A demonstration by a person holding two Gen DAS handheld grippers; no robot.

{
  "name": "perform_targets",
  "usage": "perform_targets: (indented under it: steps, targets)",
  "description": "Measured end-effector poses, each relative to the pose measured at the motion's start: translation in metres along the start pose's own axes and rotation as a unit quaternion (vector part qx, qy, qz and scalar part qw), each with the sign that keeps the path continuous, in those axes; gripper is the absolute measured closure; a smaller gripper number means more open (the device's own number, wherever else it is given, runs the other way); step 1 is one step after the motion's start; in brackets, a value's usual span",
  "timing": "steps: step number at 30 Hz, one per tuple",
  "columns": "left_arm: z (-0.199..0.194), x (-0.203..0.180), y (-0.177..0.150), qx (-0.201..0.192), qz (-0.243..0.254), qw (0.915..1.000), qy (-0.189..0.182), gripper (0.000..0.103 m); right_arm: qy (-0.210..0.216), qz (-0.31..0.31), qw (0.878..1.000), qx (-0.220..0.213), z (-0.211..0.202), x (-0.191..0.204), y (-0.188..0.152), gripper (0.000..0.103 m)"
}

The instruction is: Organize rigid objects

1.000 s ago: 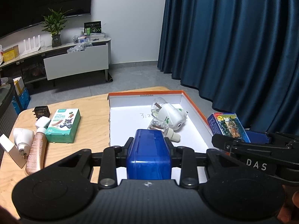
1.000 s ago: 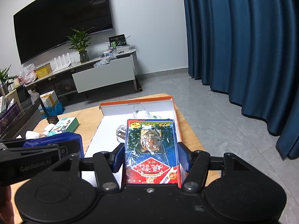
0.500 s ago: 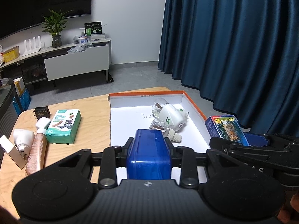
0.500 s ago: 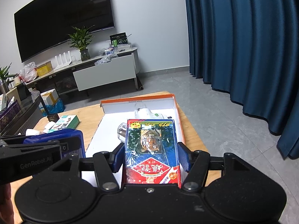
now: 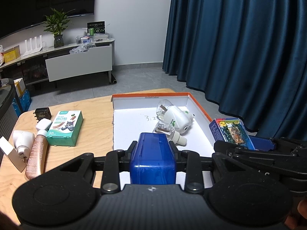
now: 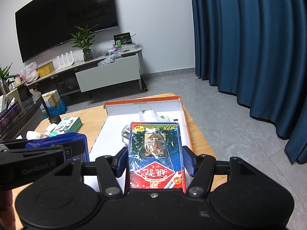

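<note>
My left gripper [image 5: 153, 146] is shut on a glossy blue box [image 5: 152, 166], held above the near end of a white tray with an orange rim [image 5: 151, 95]. My right gripper [image 6: 155, 153] is shut on a card box with a tiger picture [image 6: 155, 134], held over the tray's right side [image 6: 185, 126]. In the left wrist view the card box [image 5: 230, 130] shows at the right, above the tray's right rim. In the tray lie a white plug-in device [image 5: 178, 117] and a clear bottle with a cream cap [image 5: 168, 132].
On the wooden table left of the tray lie a green plaster box [image 5: 65, 128], a rose-gold bottle [image 5: 36, 157], a white plug-in device [image 5: 23, 141], a white charger [image 5: 44, 124], a black adapter [image 5: 42, 113] and a white carton [image 5: 9, 157]. Blue curtains hang beyond the table's right edge.
</note>
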State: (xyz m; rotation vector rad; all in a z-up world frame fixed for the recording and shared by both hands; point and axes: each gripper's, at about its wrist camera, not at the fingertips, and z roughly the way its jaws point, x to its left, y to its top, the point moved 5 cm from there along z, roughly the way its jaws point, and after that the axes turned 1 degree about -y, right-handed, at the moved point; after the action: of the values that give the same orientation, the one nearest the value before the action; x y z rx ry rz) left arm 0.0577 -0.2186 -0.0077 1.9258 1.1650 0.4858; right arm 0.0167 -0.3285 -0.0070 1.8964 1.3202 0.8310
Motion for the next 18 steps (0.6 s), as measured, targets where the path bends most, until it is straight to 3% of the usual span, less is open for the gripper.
perform_targets:
  steps: [18]
  targets:
    - [-0.0014, 0.0008, -0.0003, -0.003, -0.002, 1.0000, 0.002, 0.069, 0.000, -0.002, 1.000, 0.000, 0.0005, 0.0018, -0.0007, 0.032]
